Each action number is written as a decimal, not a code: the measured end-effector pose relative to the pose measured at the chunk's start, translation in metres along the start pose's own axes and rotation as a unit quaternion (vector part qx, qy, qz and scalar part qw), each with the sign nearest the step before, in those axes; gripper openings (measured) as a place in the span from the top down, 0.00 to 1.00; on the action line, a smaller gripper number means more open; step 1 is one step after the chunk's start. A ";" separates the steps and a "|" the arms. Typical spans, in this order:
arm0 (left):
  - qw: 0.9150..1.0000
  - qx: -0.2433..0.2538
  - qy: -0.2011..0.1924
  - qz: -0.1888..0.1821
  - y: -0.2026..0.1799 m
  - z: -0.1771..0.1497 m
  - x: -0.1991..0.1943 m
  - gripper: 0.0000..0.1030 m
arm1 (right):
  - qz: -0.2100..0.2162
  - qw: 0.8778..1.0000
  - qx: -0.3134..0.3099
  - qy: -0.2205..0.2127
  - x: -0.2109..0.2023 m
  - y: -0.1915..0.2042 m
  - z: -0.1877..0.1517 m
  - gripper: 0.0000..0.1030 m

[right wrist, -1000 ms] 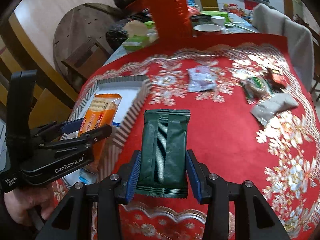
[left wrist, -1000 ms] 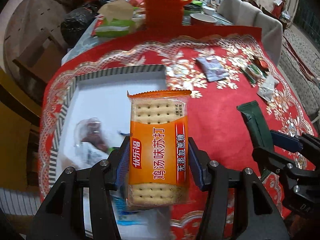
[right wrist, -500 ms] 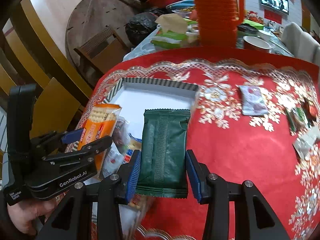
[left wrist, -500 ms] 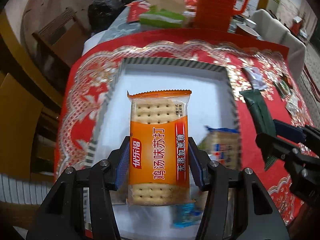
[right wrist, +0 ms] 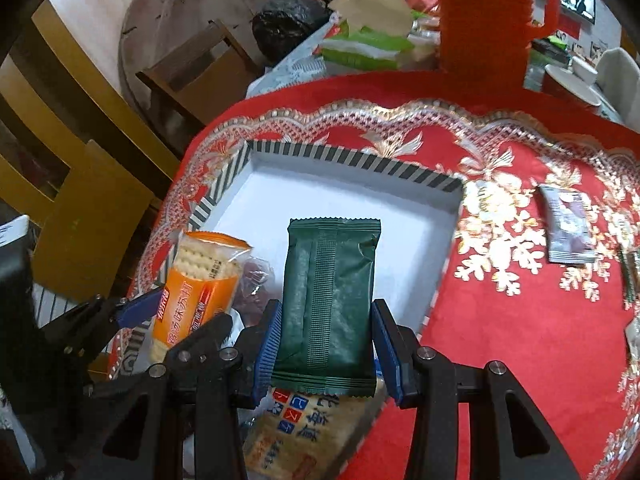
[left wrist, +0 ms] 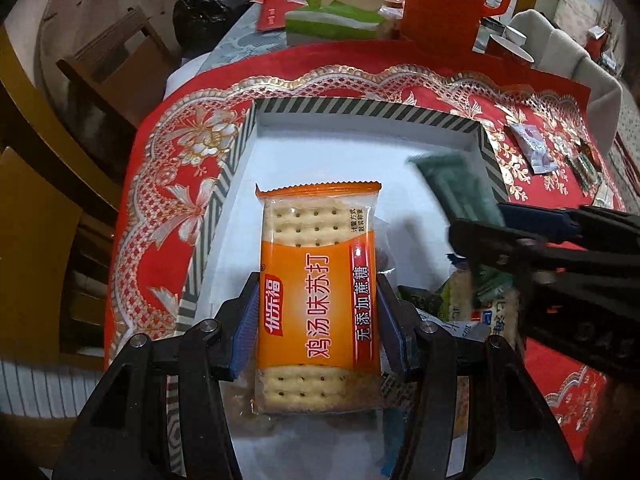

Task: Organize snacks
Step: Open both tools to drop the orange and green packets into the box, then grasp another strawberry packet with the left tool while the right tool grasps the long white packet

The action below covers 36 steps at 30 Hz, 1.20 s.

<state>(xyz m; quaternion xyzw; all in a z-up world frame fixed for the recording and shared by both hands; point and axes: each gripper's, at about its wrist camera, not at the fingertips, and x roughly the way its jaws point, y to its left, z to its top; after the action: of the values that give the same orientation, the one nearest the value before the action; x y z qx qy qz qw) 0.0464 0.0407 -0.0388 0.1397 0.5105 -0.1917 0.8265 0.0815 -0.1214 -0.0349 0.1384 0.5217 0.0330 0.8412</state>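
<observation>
- Now my left gripper (left wrist: pixel 318 330) has its fingers clamped on the orange cracker pack (left wrist: pixel 318 300), held above the white tray (left wrist: pixel 360 114) for dropping.
- My right gripper (right wrist: pixel 326 346) pinches the green packet (right wrist: pixel 328 300) beside it, over the same tray.

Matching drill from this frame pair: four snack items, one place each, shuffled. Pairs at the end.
Items:
1. orange cracker pack
2. green packet
3. grey sachet
4. blue-lettered cracker pack

Places:
A. lying on the red tablecloth, outside the striped box
B. clamped in the right gripper
C. lying in the box, below the green packet
D. clamped in the left gripper

Pairs: 1-D, 2-B, 3-A, 4-C
</observation>
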 end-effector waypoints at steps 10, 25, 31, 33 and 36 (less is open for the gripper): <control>1.000 -0.006 0.004 -0.008 0.002 0.003 0.004 0.48 | 0.009 1.000 0.009 -0.006 0.005 0.004 0.006 0.57; 0.999 -0.023 -0.015 0.038 -0.005 0.000 -0.019 0.27 | 0.044 0.995 0.053 -0.068 -0.049 -0.024 -0.007 0.57; 0.997 -0.041 -0.061 0.024 -0.027 0.005 -0.048 0.27 | 0.006 0.987 0.126 -0.101 -0.080 -0.102 -0.027 0.55; 0.997 -0.033 -0.069 0.008 -0.044 0.007 -0.054 0.27 | -0.014 0.979 0.170 -0.111 -0.092 -0.143 -0.037 0.53; 0.997 -0.007 -0.076 -0.027 -0.080 0.009 -0.060 0.27 | -0.052 0.956 0.261 -0.125 -0.114 -0.222 -0.059 0.51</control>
<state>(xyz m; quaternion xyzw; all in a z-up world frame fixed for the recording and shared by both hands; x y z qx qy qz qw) -0.0077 -0.0238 0.0160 0.1054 0.4510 -0.2203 0.8585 -0.0426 -0.3452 -0.0200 0.3288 0.4092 -0.1662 0.8348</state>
